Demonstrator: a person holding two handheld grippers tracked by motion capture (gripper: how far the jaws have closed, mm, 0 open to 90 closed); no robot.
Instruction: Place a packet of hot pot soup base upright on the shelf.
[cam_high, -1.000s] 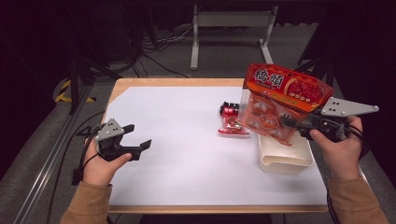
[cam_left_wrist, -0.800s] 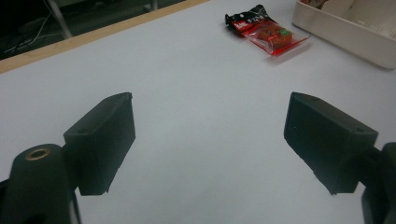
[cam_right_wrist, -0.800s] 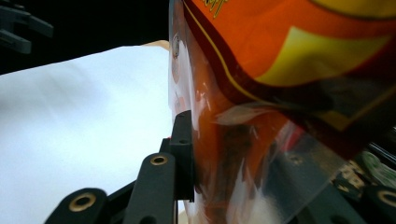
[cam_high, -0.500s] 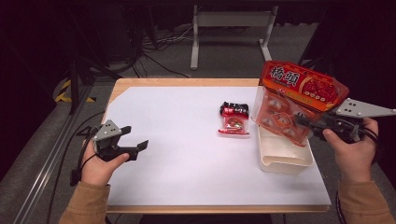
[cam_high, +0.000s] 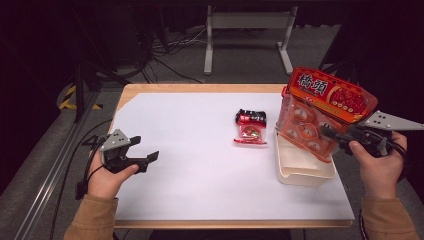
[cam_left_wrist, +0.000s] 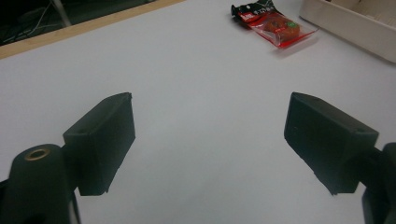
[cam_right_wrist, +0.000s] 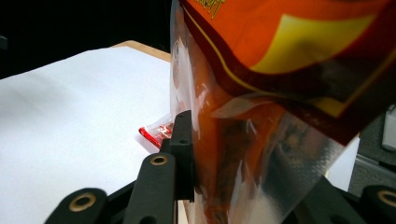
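Fingers of the left gripper (cam_high: 142, 155) stand wide apart over bare white table cover (cam_high: 190, 150), holding nothing. Near the middle lies a small red snack packet (cam_high: 251, 131), its print too small to read. Just right of it sits a cream plastic tray (cam_high: 305, 176). Above the tray hangs the big snack bag (cam_high: 320, 112), clamped low on its clear side between the closed-in fingers of the right gripper (cam_high: 332, 136). Its red header shows large white Chinese characters. I judge it light, crinkly, slippery film; the stiffer sealed header would give a surer grip
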